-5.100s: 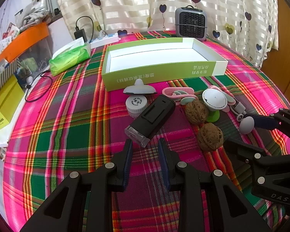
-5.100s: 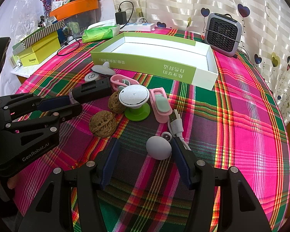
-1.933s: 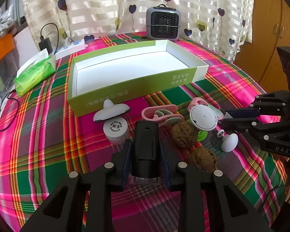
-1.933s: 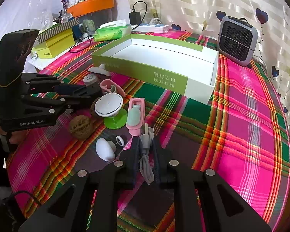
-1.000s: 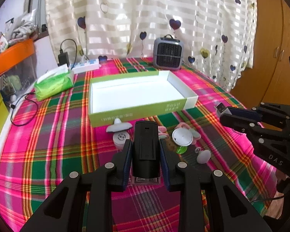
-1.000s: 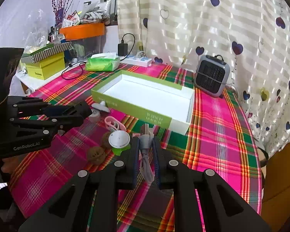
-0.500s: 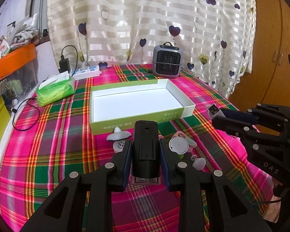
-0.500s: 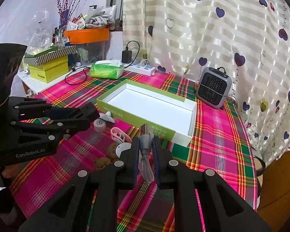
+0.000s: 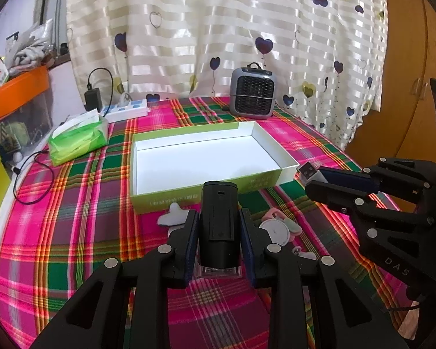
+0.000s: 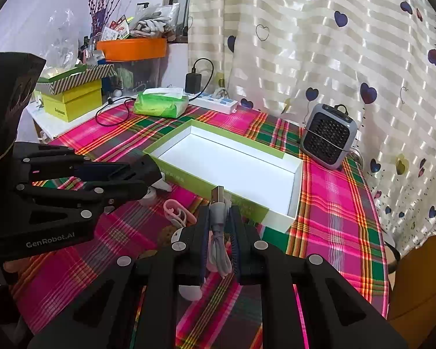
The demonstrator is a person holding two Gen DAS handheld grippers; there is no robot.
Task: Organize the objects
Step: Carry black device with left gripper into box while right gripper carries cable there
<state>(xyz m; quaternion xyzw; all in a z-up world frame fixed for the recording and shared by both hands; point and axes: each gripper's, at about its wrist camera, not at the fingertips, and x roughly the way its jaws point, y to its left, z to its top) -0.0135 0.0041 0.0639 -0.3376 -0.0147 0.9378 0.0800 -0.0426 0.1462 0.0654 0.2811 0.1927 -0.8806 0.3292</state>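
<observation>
carrying: both grippers hold a load high over the tabletop, and the step in hand looks like lowering each one into the box.

left wrist view
left gripper (image 9: 218,232): clenched on a black device (image 9: 219,221), which stands upright between the pads with its clear end at the bottom.
box (image 9: 276,145): green outside, white inside, nothing in it; it lies ahead of the device and below it.
right gripper (image 9: 328,179): off to the right, near the box's right front corner, with a usb plug (image 9: 307,170) poking out toward the box.
leftovers: a white disc (image 9: 274,230), pink clip (image 9: 271,211) and grey-white piece (image 9: 171,216) lie on the tabletop (image 9: 72,218) just in front of the box wall.
how to do it well: carry the device forward over the near wall before going down, and tilt it flat so it lies along the box floor, not on end.

right wrist view
right gripper (image 10: 219,232): grasping a grey cable (image 10: 218,244), plug end up, the coil hanging between the fingers.
box (image 10: 296,180): its near right corner sits just ahead of the plug.
left gripper (image 10: 148,171): at the left, its tip near the box's left front wall.
how to do it well: i judge the two grippers may crowd each other at the front wall, so aim the cable for the right end and the device for the left. lower until the coil rests on the floor before letting go, or the loose loop may catch the rim and drag back out.
heater (image 10: 328,142): stands behind the box's far right; keep clear of it.
</observation>
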